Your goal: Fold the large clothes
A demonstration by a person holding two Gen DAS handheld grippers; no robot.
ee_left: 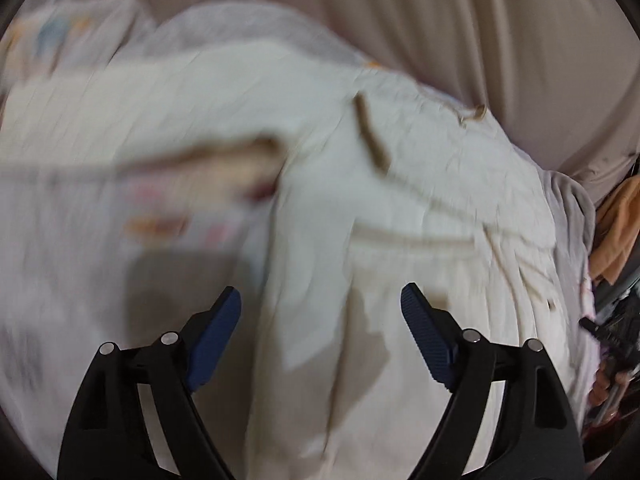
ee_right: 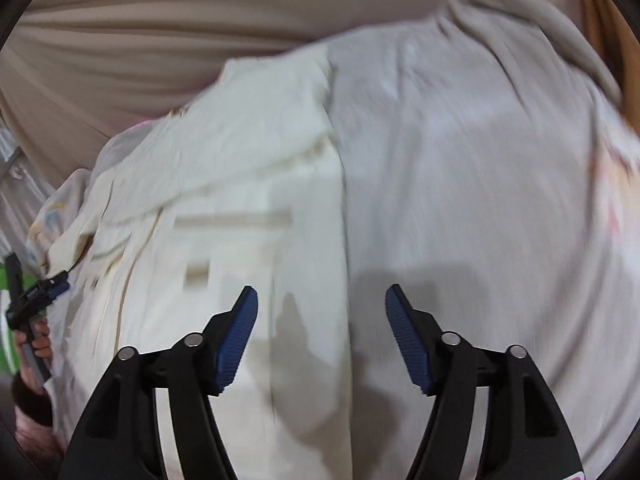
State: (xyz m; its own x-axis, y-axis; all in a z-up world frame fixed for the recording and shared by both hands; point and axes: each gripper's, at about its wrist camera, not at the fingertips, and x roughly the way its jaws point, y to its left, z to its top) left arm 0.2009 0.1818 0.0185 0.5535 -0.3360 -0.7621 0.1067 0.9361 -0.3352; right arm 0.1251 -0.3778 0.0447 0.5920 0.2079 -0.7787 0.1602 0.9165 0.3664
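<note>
Beige curtain (ee_left: 460, 20) hangs in folds behind the work surface in both views. A pale sheet (ee_right: 460, 160) covers the surface, plain grey-white on one side and faintly printed with orange and pink motifs elsewhere; the print is too blurred to read. An orange cloth (ee_left: 616, 224) sits off the surface's edge in the left view, beside dark hardware I cannot identify.

On the sheet lies the cream garment (ee_left: 360, 184), creased, with tan trim strips and what appears to be a pocket band. In the right view its straight edge runs down the middle, the bare sheet on the far side of it.

My left gripper (ee_left: 320, 332) is poised above the garment, jaws spread wide, nothing between the blue pads (ee_left: 216, 340). Its shadow falls on the cloth directly below. My right gripper (ee_right: 322, 332) is likewise spread wide and empty, straddling the garment's straight edge: one pad over cream cloth, the other over the sheet. I cannot tell whether either tool touches the fabric.

At the left margin of the right view, my left hand (ee_right: 38, 342) grips its tool's handle. Both views are motion-blurred.
</note>
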